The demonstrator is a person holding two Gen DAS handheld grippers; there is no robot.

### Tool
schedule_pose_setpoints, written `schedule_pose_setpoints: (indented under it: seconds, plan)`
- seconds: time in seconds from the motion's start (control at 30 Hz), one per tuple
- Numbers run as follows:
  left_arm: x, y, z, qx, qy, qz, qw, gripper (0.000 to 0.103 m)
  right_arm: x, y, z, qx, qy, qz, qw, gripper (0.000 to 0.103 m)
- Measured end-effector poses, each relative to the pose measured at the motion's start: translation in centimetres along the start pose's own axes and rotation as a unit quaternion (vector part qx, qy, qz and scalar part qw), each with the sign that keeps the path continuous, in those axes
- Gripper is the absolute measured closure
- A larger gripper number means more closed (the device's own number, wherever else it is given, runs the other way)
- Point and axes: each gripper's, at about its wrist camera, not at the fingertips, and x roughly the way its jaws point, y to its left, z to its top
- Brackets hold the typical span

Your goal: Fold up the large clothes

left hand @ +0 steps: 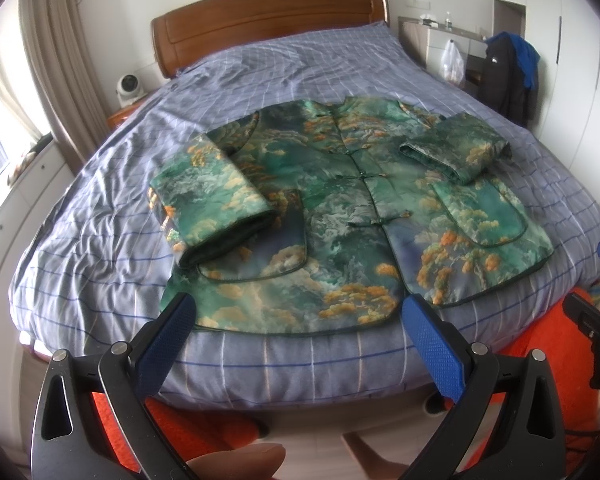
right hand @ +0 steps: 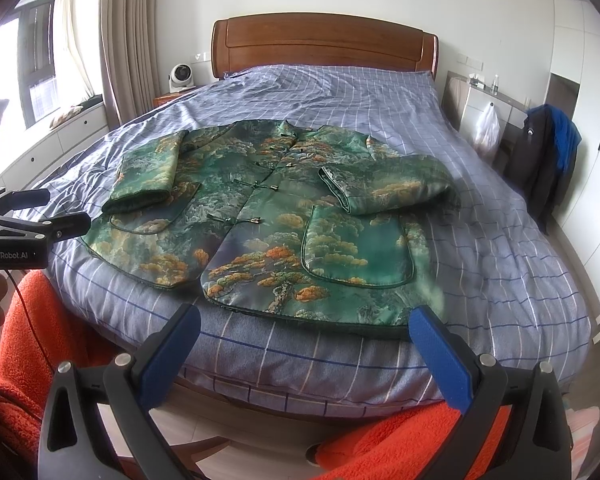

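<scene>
A green patterned jacket [left hand: 340, 204] lies face up on the bed, buttoned, with both sleeves folded in over its front; it also shows in the right wrist view [right hand: 268, 220]. The left sleeve [left hand: 208, 196] and the right sleeve [left hand: 456, 148] rest on the pockets. My left gripper [left hand: 296, 312] is open and empty, held just short of the jacket's hem at the foot of the bed. My right gripper [right hand: 304, 320] is open and empty, also near the hem. The left gripper also shows at the left edge of the right wrist view [right hand: 56, 216].
The bed has a blue checked cover [left hand: 300, 64] and a wooden headboard [left hand: 268, 20]. A small white fan [right hand: 180, 76] stands on the nightstand. A dark jacket [right hand: 548, 160] hangs at the right by a desk. Orange fleece [right hand: 400, 440] is below the grippers.
</scene>
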Motion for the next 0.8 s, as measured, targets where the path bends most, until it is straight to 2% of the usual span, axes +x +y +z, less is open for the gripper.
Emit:
schedule_pose_setpoints:
  seconds: [0.8]
  plan:
    - [0.06,-0.42,-0.05,0.001,0.0,-0.001,1.0,0.0,0.35,0.15,-0.08,0.0,0.002,0.002,1.0,0.0]
